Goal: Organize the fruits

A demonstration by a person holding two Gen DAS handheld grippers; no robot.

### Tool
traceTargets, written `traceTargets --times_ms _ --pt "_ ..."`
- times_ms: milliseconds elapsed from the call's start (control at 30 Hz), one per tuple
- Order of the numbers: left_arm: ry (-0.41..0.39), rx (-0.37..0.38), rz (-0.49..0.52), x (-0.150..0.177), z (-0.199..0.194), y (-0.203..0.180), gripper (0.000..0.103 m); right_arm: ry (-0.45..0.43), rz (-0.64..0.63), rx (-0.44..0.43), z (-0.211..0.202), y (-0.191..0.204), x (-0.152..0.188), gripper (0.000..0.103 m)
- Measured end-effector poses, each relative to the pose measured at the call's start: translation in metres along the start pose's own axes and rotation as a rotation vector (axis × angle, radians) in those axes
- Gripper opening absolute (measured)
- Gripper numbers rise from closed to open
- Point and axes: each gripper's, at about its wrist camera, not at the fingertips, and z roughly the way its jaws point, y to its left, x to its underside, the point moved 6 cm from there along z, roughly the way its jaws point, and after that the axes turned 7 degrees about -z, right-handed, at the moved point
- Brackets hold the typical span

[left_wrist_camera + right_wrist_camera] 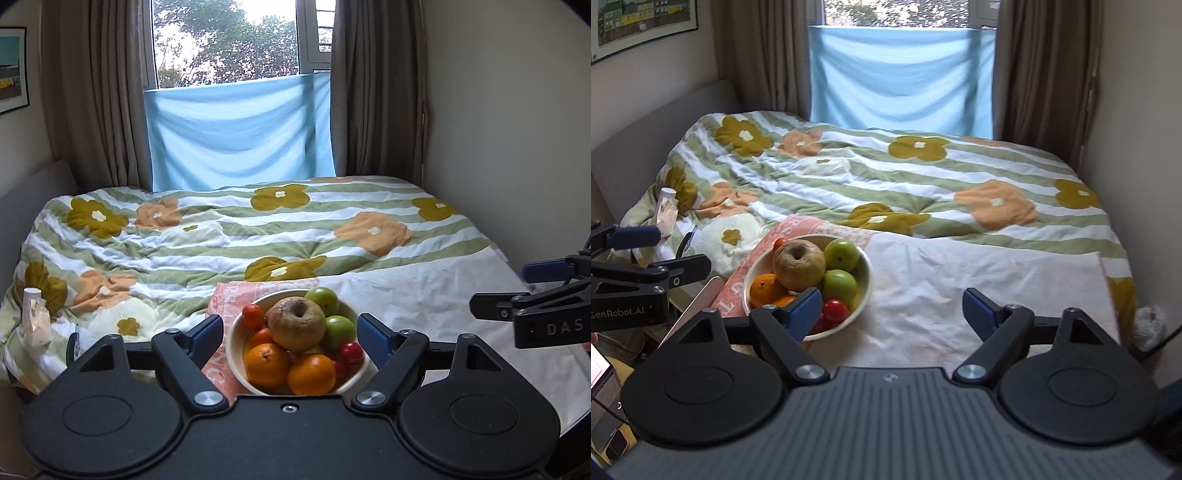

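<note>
Two black two-finger grippers w/ blue pads hover over a bed, both spread wide and grasping nothing; left gripper (290,334) sits right in front of the round cream ceramic fruit bowl (233,345), pads flanking it at 9 and 3 o'clock w/o touching; right gripper (892,310) is over the pale pink-white towel (960,280), bowl at its 10 o'clock. Bowl rests on the towel's salmon-pink end, letters there only partly legible; inside: big wrinkled brown apple (296,323) on top, two green apples (338,330) at 2–3 o'clock, oranges (267,363) at 6–7, small red fruits (351,352) at 4. Writing: "DAS" on right gripper's side in left view; "GenRobot.AI" on left gripper's side in right view. Flower-print striped quilt (221,236) covers the bed beyond.
</note>
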Motion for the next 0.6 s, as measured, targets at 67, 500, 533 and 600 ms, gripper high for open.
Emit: traceTargets --times_ms 67,500,533,600 --pt "0.000 0.001 -0.013 -0.001 -0.007 -0.004 0.093 -0.013 0.013 0.039 -0.016 -0.010 0.002 0.103" --pt "0.001 0.018 0.001 0.010 -0.019 -0.034 0.103 0.049 0.115 0.198 -0.045 -0.043 0.044 0.103" --pt "-0.001 0.017 0.001 0.011 -0.019 -0.034 0.103 0.054 0.119 0.200 -0.045 -0.044 0.047 0.103" --pt "-0.001 0.017 -0.001 0.012 -0.019 -0.035 0.103 0.057 0.126 0.204 -0.046 -0.044 0.050 0.103"
